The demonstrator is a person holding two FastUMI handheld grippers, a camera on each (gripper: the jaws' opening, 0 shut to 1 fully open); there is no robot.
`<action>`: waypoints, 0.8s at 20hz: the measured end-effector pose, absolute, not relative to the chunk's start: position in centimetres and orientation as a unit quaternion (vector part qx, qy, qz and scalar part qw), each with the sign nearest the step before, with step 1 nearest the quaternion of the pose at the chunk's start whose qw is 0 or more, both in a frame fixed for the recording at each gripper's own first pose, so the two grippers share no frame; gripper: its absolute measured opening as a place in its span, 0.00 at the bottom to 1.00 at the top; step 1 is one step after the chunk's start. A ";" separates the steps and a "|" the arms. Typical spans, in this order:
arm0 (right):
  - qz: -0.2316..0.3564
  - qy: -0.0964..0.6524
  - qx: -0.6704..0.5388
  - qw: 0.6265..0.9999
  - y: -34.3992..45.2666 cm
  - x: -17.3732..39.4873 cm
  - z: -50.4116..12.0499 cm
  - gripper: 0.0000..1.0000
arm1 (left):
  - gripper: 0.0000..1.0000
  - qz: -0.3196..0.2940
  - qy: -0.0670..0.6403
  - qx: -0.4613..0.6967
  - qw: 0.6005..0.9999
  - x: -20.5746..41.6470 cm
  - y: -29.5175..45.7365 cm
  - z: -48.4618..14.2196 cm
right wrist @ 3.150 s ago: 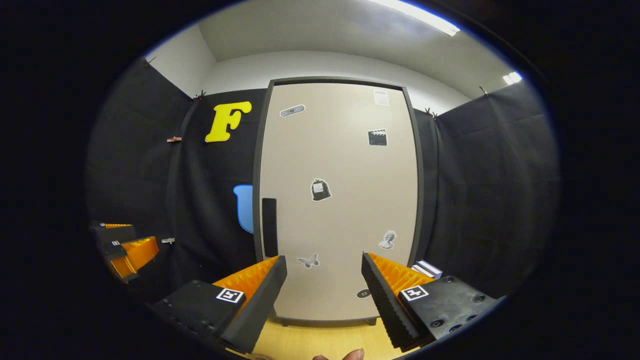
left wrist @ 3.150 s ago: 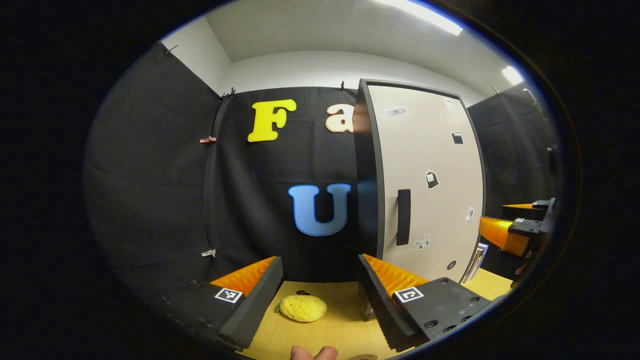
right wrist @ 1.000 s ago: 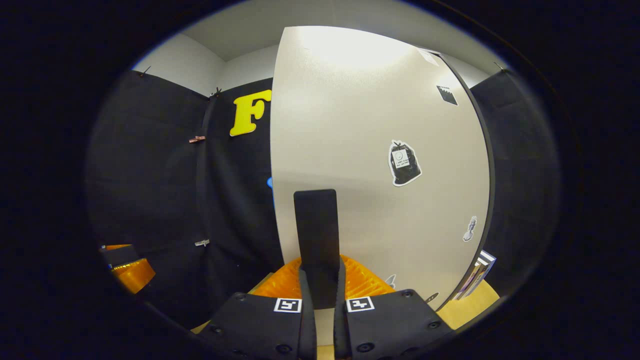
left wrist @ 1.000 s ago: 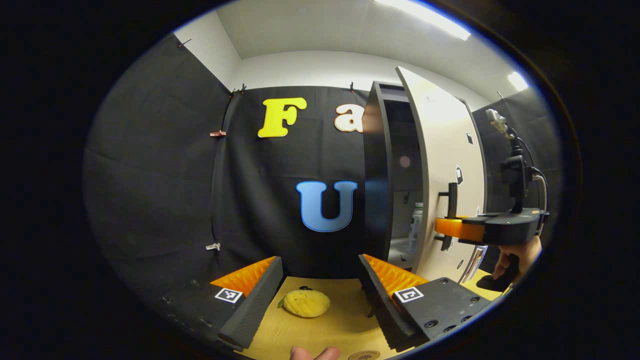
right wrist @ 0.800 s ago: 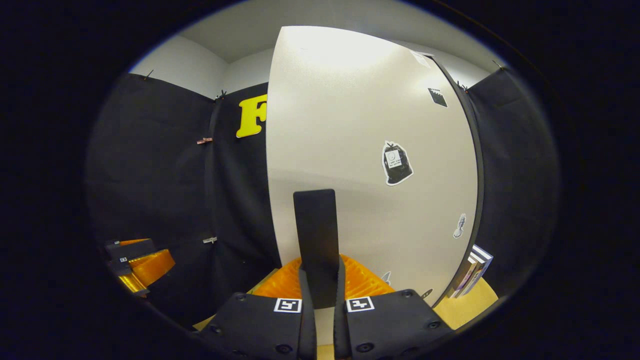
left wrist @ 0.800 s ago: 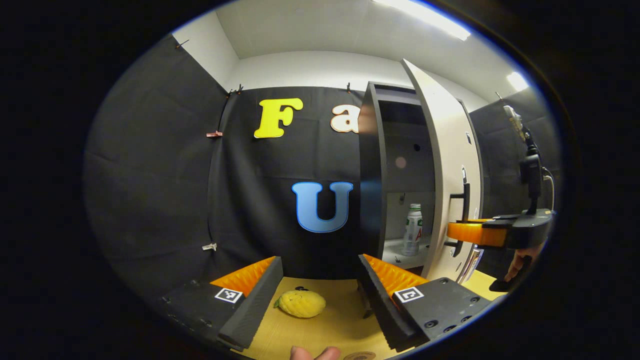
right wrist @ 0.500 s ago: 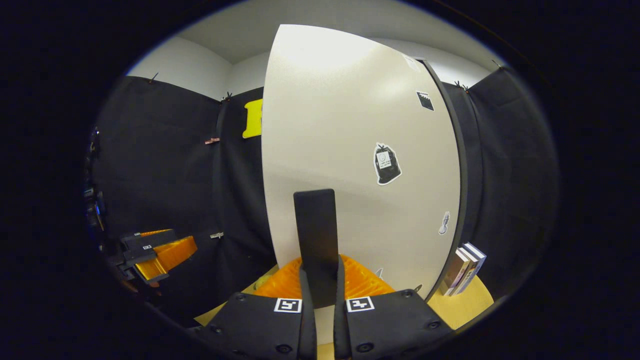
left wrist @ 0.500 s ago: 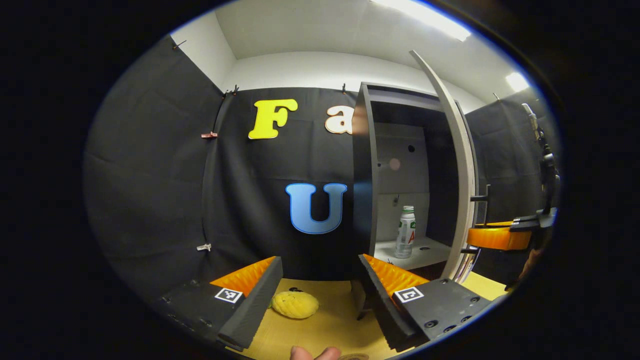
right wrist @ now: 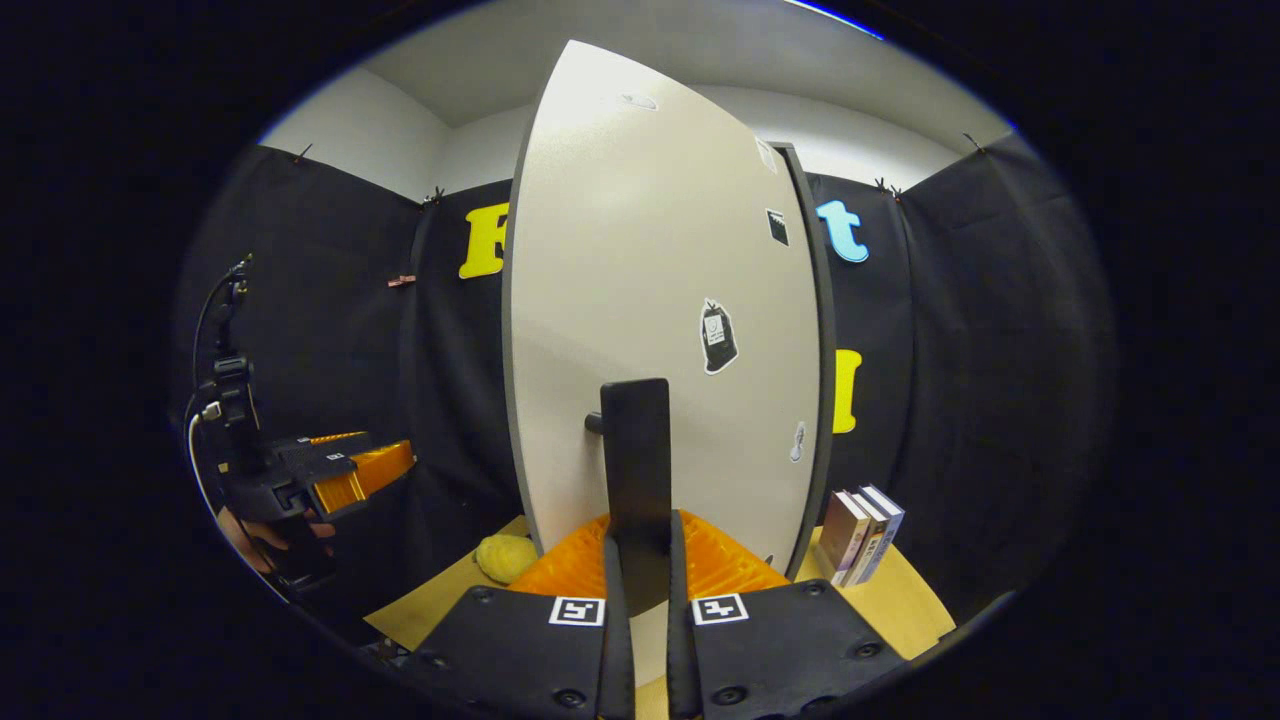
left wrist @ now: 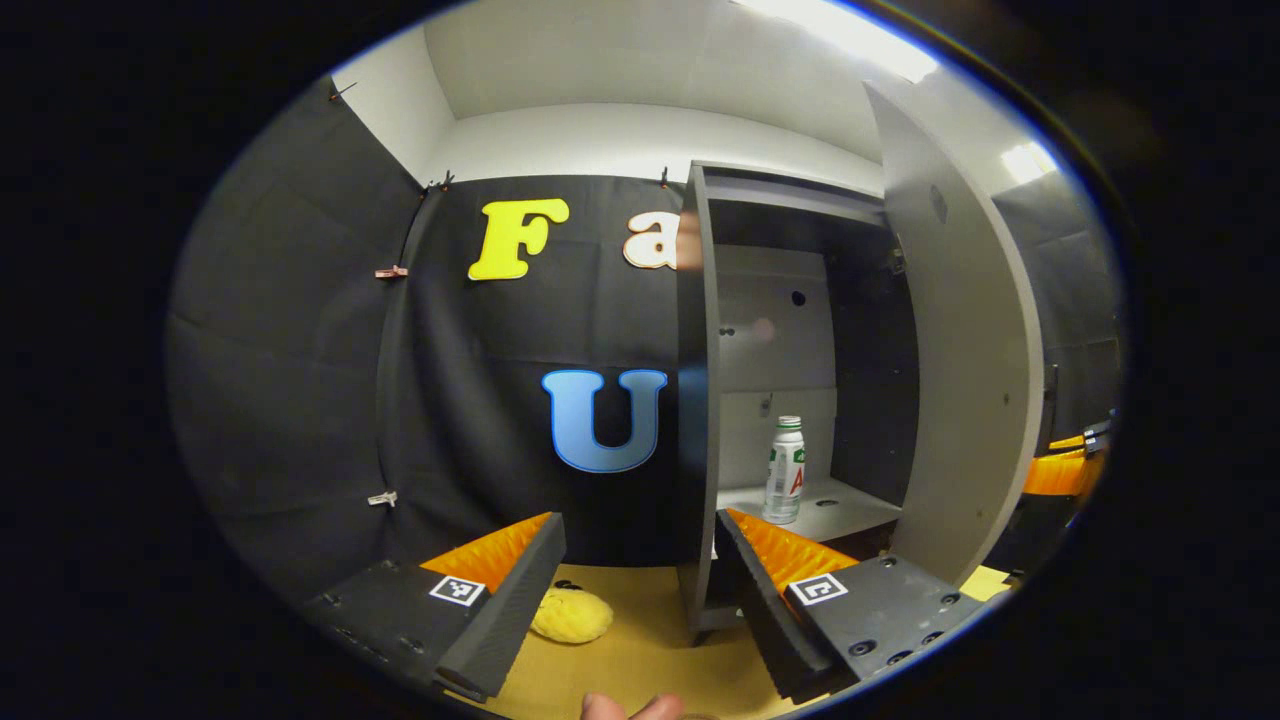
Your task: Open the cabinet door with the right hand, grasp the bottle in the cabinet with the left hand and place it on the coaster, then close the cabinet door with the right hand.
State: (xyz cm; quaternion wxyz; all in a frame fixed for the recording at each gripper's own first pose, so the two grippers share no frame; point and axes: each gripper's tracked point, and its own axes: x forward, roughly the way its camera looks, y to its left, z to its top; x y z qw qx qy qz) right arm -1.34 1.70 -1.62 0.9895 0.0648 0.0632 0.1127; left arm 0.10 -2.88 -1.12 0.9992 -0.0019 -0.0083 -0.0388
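Observation:
The cabinet (left wrist: pixel 700 400) stands with its pale door (left wrist: pixel 975 380) swung wide, so the inside shows in the left gripper view. A white bottle (left wrist: pixel 784 470) with a green and red label stands upright on the cabinet's shelf (left wrist: pixel 835 508). My left gripper (left wrist: pixel 640 580) hangs open in front of the cabinet, short of the bottle, with nothing between its fingers. In the right gripper view my right gripper (right wrist: pixel 640 570) is shut on the door's black handle (right wrist: pixel 634 470), and the door's (right wrist: pixel 660 300) outer face fills the middle. The left gripper (right wrist: pixel 340 470) shows far off at the left there.
A yellow lemon-like toy (left wrist: pixel 570 615) lies on the wooden table (left wrist: pixel 640 660) below the left gripper; it shows as well in the right gripper view (right wrist: pixel 507 556). Several books (right wrist: pixel 860 535) lean on the table right of the door. Black cloth walls close in the booth.
The right gripper has pulled the door further round by its handle, from edge-on to wide open. The bottle and shelf are now fully in sight. The left gripper has drifted slightly.

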 end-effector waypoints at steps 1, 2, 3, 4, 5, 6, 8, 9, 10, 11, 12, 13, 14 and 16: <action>0.106 0.063 0.063 0.990 1.1 -1.5 -1.6 0.17 | 0.94 -0.043 -0.009 -0.002 0.999 0.3 -3.4 -1.0; 0.100 0.063 0.061 0.991 0.5 -1.7 -1.6 0.17 | 0.94 -0.047 -0.009 -0.003 0.999 0.5 -3.8 -1.2; 0.094 0.062 0.058 0.992 -0.1 -1.9 -1.6 0.17 | 0.94 -0.052 -0.008 -0.004 0.999 0.6 -4.3 -1.1; 0.087 0.061 0.057 0.993 -0.7 -2.1 -1.6 0.17 | 0.94 -0.057 -0.008 -0.005 0.998 0.9 -4.8 -1.1; 0.081 0.060 0.059 0.993 -1.3 -2.3 -1.6 0.17 | 0.94 -0.061 -0.008 -0.005 0.998 1.0 -5.4 -1.0; 0.076 0.060 0.062 0.993 -1.9 -2.5 -1.6 0.17 | 0.94 -0.065 -0.009 -0.005 0.998 1.1 -5.9 -1.0; 0.069 0.057 0.064 0.994 -3.1 -2.7 -1.6 0.16 | 0.94 -0.074 -0.012 0.000 0.997 1.2 -7.2 -1.0; 0.067 0.055 0.062 0.994 -3.6 -2.8 -1.6 0.16 | 0.94 -0.079 -0.014 0.003 0.997 1.3 -7.8 -0.9; 0.064 0.053 0.060 0.995 -3.7 -2.8 -1.7 0.16 | 0.94 -0.083 -0.015 0.005 0.996 1.6 -8.4 -1.0; 0.059 0.053 0.059 0.995 -4.0 -2.8 -1.7 0.16 | 0.94 -0.086 -0.014 0.007 0.996 1.8 -9.0 -1.0; 0.053 0.052 0.059 0.995 -4.3 -2.7 -1.7 0.16 | 0.94 -0.090 -0.012 0.007 0.996 2.0 -9.6 -1.2; 0.048 0.052 0.060 0.996 -4.8 -2.6 -1.7 0.16 | 0.94 -0.093 -0.011 0.006 0.996 2.2 -10.2 -1.2; 0.041 0.054 0.064 0.996 -5.6 -2.4 -1.8 0.16 | 0.94 -0.096 -0.010 0.006 0.995 2.3 -10.7 -1.3; 0.024 0.056 0.071 0.996 -7.8 -2.1 -2.0 0.16 | 0.94 -0.102 -0.008 0.008 0.995 2.5 -11.9 -1.4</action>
